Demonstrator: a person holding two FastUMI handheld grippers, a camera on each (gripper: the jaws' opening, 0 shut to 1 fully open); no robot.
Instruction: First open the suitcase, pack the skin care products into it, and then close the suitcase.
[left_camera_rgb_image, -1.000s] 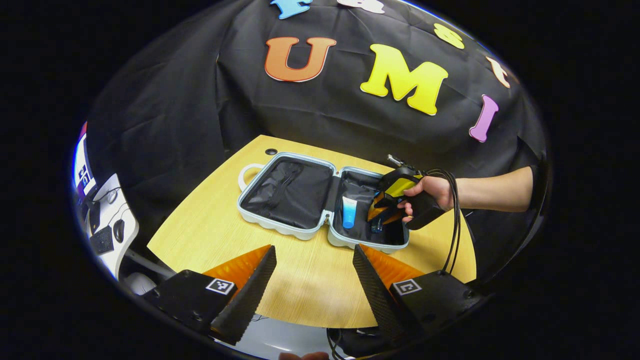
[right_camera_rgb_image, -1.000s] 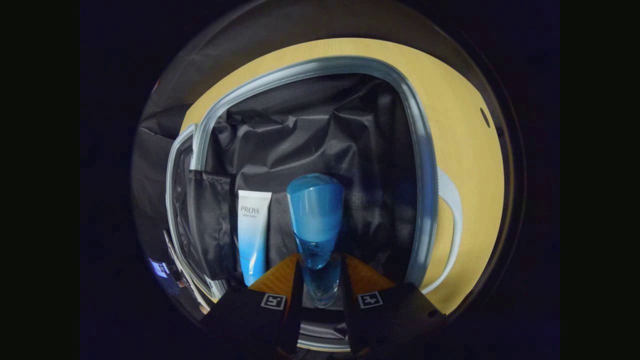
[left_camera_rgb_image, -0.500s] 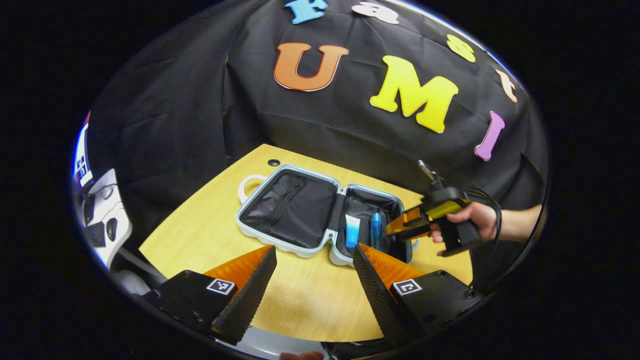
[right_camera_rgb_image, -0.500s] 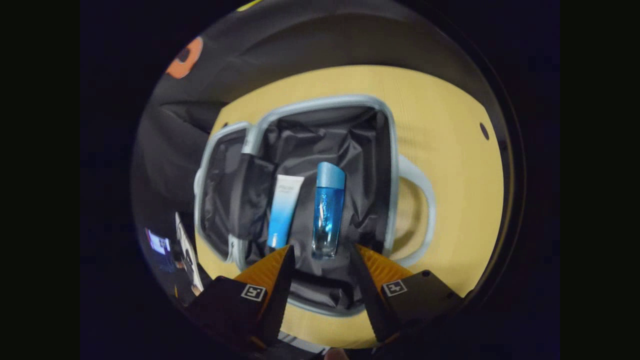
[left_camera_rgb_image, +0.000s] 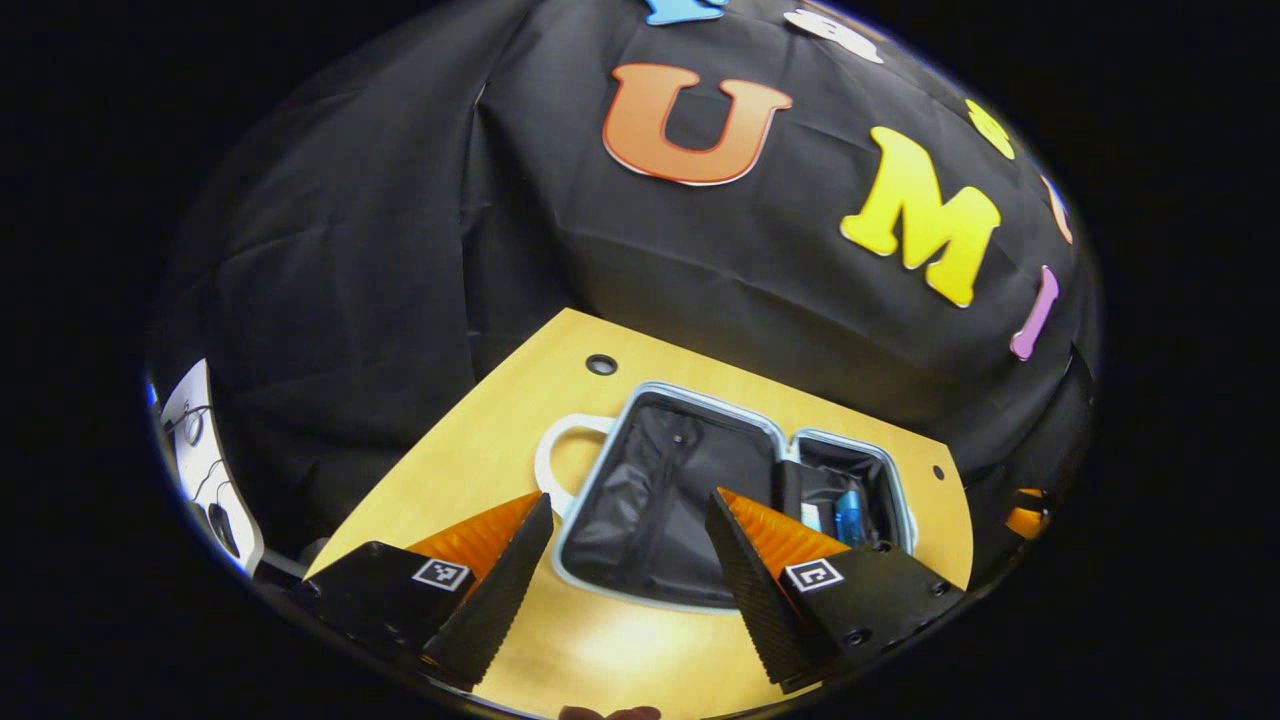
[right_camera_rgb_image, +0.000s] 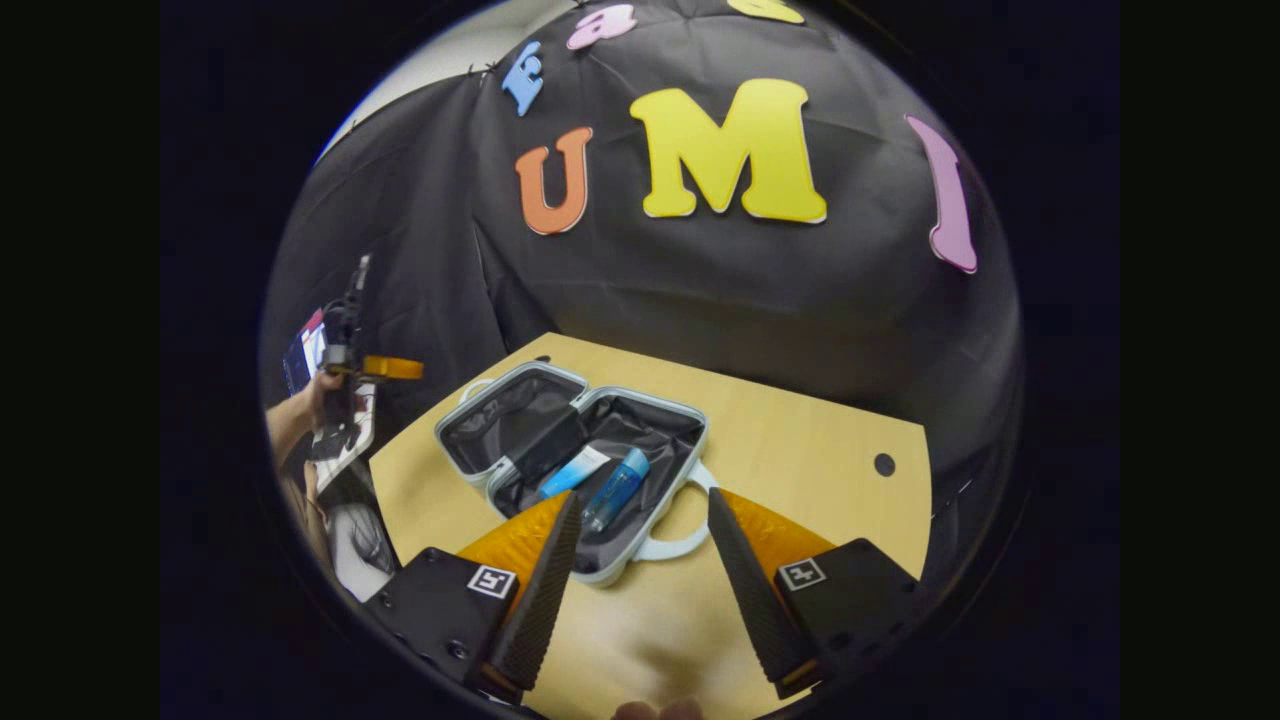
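My left gripper hangs over the near edge of the wooden table, fingers spread wide, nothing between them. Past its fingertips the suitcase lies flat and open, both halves lined in black fabric. White handle on the half nearest my left gripper. In the far half I see the blue bottle and a sliver of the white-and-blue tube just beside it, partly hidden behind my own finger. A small round hole sits in the tabletop beyond the case.

My right gripper is also wide apart and empty, held above the table on the near side of the suitcase. From here the bottle and tube lie side by side in the closer half, close together; cannot tell whether they touch. Bottle cap points toward the hinge. The other half holds nothing that I can see except its lining. The case handle curves out between my right fingers on the tabletop.

Far left in the right gripper view, my other hand holds the left gripper raised, well apart from the case. A desk with a screen sits behind it, too small to read.
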